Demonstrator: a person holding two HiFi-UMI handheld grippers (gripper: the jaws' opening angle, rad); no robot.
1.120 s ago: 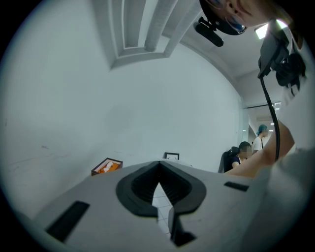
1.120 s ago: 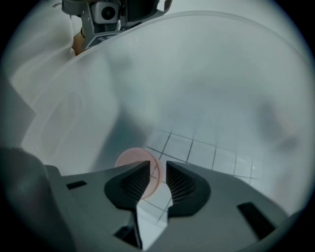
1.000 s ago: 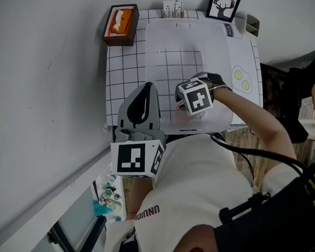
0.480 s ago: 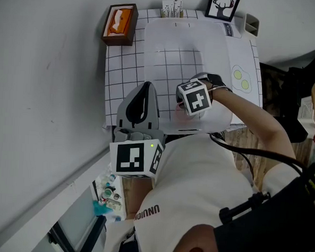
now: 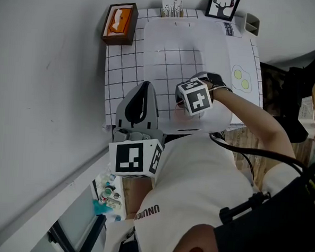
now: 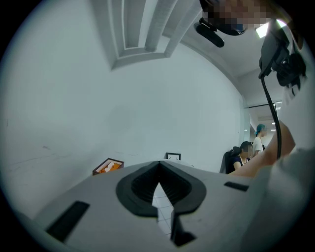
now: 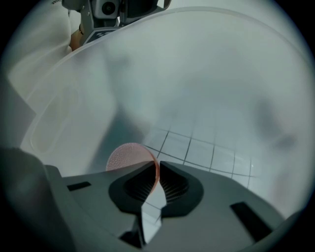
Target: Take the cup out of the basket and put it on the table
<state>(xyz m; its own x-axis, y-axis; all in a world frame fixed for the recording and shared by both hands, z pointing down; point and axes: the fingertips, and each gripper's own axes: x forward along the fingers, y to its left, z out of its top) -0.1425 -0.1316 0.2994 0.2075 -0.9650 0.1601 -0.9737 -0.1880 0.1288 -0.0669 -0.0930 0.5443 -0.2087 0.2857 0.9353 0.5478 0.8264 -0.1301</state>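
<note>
right gripper (image 7: 156, 170) has just been closing and is pinching the pink cup (image 7: 127, 156) inside the clear basket (image 7: 221, 74); left gripper (image 6: 158, 165) is hanging closed and empty, near left.

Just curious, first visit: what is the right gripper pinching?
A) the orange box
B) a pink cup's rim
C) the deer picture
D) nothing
B: the right gripper, whose jaws have just been closing, pinches the pink cup by its thin rim, inside the basket.
</note>
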